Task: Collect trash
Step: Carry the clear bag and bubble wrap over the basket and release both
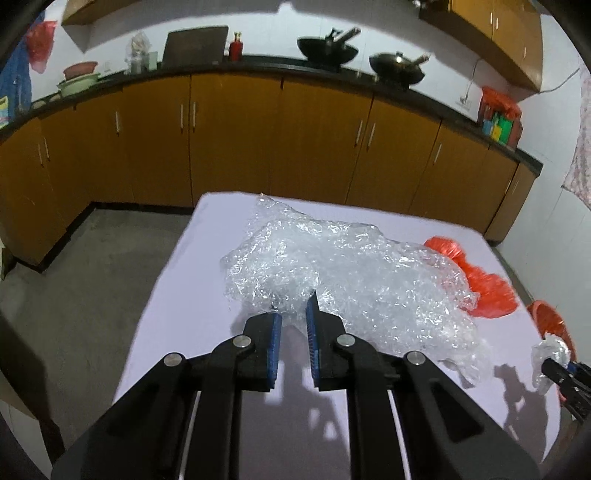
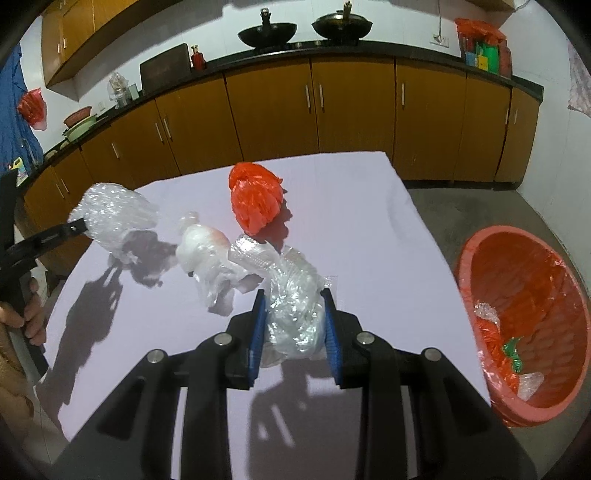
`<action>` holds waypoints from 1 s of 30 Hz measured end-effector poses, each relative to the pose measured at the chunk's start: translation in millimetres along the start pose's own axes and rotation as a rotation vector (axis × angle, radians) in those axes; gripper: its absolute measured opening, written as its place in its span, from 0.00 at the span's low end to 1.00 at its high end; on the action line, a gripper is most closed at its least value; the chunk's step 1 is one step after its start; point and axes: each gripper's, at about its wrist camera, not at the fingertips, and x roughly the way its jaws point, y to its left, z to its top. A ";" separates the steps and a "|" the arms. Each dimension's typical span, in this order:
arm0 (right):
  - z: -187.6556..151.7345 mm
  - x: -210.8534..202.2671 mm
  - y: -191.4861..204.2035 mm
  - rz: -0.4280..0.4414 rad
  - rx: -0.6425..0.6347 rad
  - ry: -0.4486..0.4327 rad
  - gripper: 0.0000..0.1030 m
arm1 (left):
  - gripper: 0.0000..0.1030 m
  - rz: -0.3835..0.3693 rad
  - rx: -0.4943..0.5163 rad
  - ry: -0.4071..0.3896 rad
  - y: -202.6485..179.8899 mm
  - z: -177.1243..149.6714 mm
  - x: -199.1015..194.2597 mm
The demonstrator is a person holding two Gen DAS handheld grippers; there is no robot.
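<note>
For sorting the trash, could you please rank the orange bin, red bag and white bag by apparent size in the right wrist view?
1. orange bin
2. red bag and white bag: look alike; nearness makes it unsure.

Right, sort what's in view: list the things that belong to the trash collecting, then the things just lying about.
Job:
- bubble wrap, pinched by the left gripper
- clear plastic wad, clamped in the right gripper
- white plastic bag
- red plastic bag
- red bin

Lying about:
- two woks
- red bottle
- basins
</note>
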 end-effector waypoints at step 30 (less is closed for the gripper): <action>-10.5 -127.0 -105.2 -0.236 0.150 -0.170 0.28 | 0.13 -0.357 0.217 -0.079 -181.7 -0.5 -60.4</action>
